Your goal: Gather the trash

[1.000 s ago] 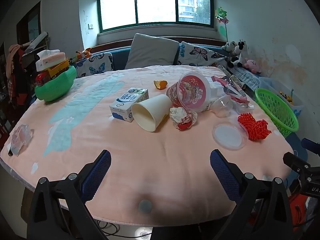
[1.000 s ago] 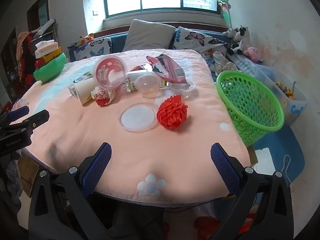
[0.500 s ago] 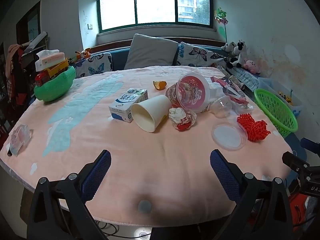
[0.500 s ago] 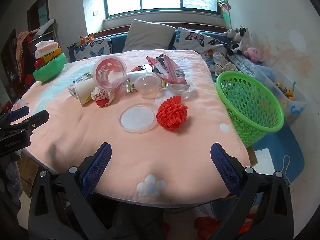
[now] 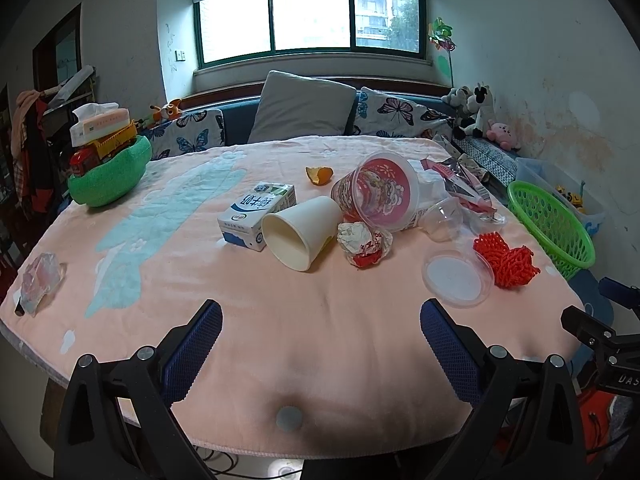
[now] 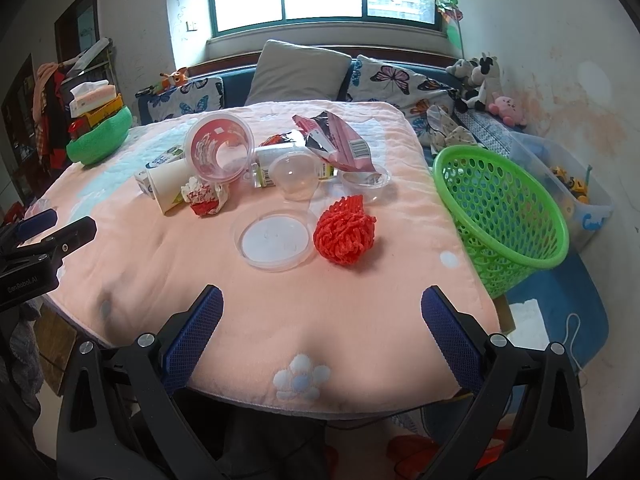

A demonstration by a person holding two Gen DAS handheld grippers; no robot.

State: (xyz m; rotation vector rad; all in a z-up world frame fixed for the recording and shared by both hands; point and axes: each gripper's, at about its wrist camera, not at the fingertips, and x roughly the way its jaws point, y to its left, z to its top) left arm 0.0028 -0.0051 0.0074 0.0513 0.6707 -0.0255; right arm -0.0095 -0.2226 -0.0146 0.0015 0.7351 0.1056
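Trash lies in a heap mid-table: a white paper cup (image 5: 299,232) on its side, a milk carton (image 5: 258,215), a red-printed plastic tub (image 5: 378,194), a crumpled wrapper (image 5: 363,239), a clear lid (image 6: 275,239), red foam netting (image 6: 345,230) and a pink snack bag (image 6: 340,142). A green mesh basket (image 6: 500,204) tilts at the table's right edge. My left gripper (image 5: 320,340) hangs open over the near table edge, well short of the heap. My right gripper (image 6: 322,328) is open too, just in front of the lid and netting.
The table (image 5: 280,320) wears a pink padded cover. A green bowl (image 5: 108,180) with a toy truck and tissue box sits far left. A crumpled clear wrapper (image 5: 40,280) lies at the left edge. An orange peel (image 5: 319,175) lies behind the heap. A sofa with cushions stands behind.
Both views have shifted only slightly; the trash sits a touch lower and nearer in the frames. Nothing was picked up or let go, and both grippers stay open.
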